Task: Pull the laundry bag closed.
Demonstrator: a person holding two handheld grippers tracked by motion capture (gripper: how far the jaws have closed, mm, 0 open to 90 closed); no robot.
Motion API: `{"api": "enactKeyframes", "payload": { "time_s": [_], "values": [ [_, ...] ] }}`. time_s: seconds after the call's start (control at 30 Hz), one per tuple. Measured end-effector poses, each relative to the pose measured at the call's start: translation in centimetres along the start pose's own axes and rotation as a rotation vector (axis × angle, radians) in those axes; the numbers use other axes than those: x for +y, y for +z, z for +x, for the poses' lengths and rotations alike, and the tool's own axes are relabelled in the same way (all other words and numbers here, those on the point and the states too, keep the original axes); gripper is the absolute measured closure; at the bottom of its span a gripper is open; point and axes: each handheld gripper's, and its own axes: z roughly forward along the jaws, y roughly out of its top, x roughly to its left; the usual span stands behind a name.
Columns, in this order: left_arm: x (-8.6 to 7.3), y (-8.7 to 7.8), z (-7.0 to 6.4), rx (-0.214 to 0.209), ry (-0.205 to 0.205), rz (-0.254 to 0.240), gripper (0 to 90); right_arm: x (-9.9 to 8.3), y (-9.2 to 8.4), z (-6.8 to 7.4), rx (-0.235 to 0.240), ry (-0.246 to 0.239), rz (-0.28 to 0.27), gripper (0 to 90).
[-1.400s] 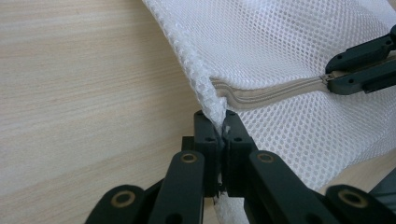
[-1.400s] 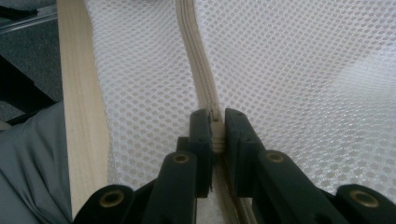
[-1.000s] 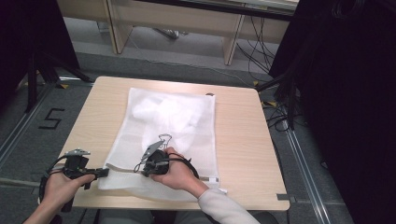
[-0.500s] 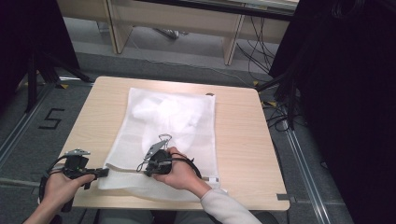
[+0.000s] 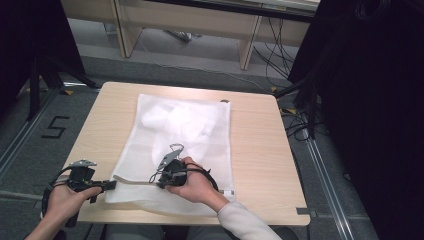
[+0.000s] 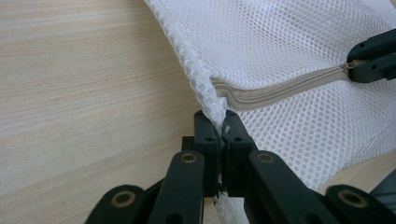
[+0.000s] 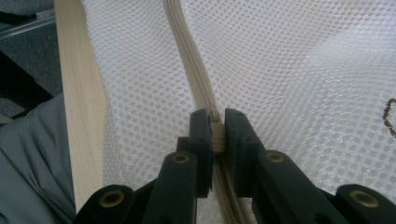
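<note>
White mesh makes up the one laundry bag [image 5: 175,145] laid flat on the single wooden table [image 5: 255,150], its near edge close to the table's front edge. One beige zipper [image 6: 280,88] is seen running along that near part of the bag. Two grippers are held, one in each hand. The left gripper [image 6: 218,122] is kept low at the bag's near left corner, its jaws pressed together on the mesh edge beside the zipper's end. The right gripper [image 7: 215,125] is pointed leftward along the zipper, its jaws pinched on the zipper's pull, with the right hand [image 5: 192,182] resting on the bag.
</note>
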Motion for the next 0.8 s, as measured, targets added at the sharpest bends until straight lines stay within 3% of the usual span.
{"api": "enactKeyframes", "payload": {
  "time_s": [0.13,0.77,0.8],
  "values": [
    [0.0,-0.01,0.05,0.0,0.002,0.003,86.5,-0.24,-0.07,-0.27,-0.007,-0.022,0.001,82.6],
    [-0.01,0.04,0.05,0.005,-0.001,0.004,86.5,-0.95,-0.76,-0.52,-0.013,-0.011,0.007,82.6],
    [-0.02,0.04,0.05,0.005,0.0,0.003,86.4,-1.0,-0.86,-0.43,-0.017,0.007,0.007,82.6]
  ]
}}
